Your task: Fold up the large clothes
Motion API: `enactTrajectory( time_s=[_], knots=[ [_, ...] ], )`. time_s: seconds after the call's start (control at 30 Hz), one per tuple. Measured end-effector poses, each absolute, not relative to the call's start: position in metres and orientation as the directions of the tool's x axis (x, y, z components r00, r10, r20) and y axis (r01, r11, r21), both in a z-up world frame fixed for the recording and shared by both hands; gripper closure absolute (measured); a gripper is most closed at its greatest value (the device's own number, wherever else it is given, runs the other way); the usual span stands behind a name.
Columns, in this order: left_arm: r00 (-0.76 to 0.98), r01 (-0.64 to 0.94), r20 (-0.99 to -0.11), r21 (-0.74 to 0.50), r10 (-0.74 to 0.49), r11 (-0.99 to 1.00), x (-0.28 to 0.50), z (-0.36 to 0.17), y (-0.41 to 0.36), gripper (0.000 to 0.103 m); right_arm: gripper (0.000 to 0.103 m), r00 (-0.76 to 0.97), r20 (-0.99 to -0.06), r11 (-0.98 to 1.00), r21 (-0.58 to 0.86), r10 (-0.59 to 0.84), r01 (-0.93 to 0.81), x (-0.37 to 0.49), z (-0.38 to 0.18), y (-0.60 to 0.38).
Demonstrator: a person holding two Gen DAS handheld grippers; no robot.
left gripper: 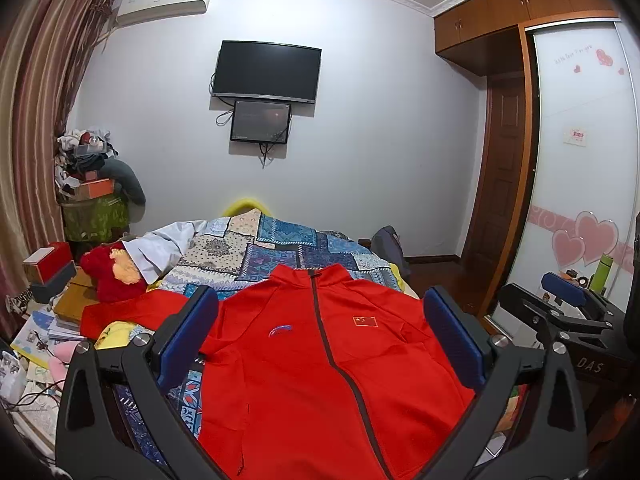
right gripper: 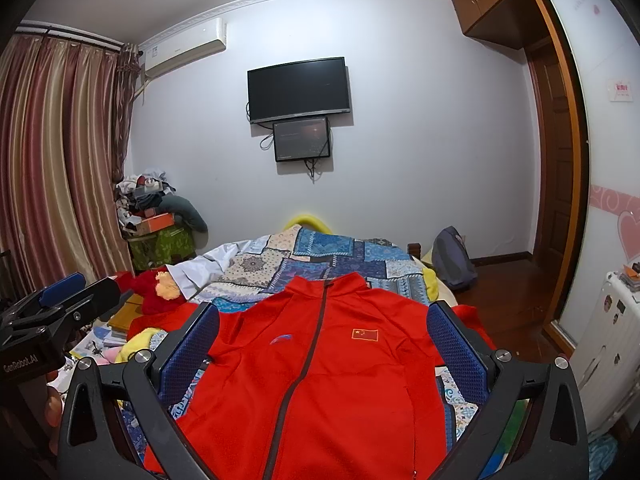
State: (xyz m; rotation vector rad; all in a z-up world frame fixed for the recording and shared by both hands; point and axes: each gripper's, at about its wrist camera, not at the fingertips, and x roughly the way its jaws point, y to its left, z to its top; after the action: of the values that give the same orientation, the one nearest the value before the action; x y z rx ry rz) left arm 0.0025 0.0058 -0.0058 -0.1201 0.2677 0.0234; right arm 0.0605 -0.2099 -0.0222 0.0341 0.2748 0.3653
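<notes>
Red zip-up jacket (left gripper: 320, 360) is spread front-up, collar away, across the near end of the patchwork-quilted bed (left gripper: 280, 248) — flat for folding — with left gripper (left gripper: 320, 344) and right gripper (right gripper: 324, 352) hovering over it, jaws wide, empty.

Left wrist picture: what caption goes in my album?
Open left gripper hovers over a red jacket spread on the bed.
</notes>
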Motion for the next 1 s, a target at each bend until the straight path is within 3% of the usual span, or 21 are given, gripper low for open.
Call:
enactTrajectory(
  time_s=[1.0],
  knots=[
    [0.963, -0.036, -0.27, -0.101, 0.007, 0.994, 0.0069, -0.0094, 0.0027, 0.0, 0.0, 0.897, -0.262, 0.934, 0.087, 0.356, -0.345, 0.0659, -0.0276, -0.2134]
  ],
)
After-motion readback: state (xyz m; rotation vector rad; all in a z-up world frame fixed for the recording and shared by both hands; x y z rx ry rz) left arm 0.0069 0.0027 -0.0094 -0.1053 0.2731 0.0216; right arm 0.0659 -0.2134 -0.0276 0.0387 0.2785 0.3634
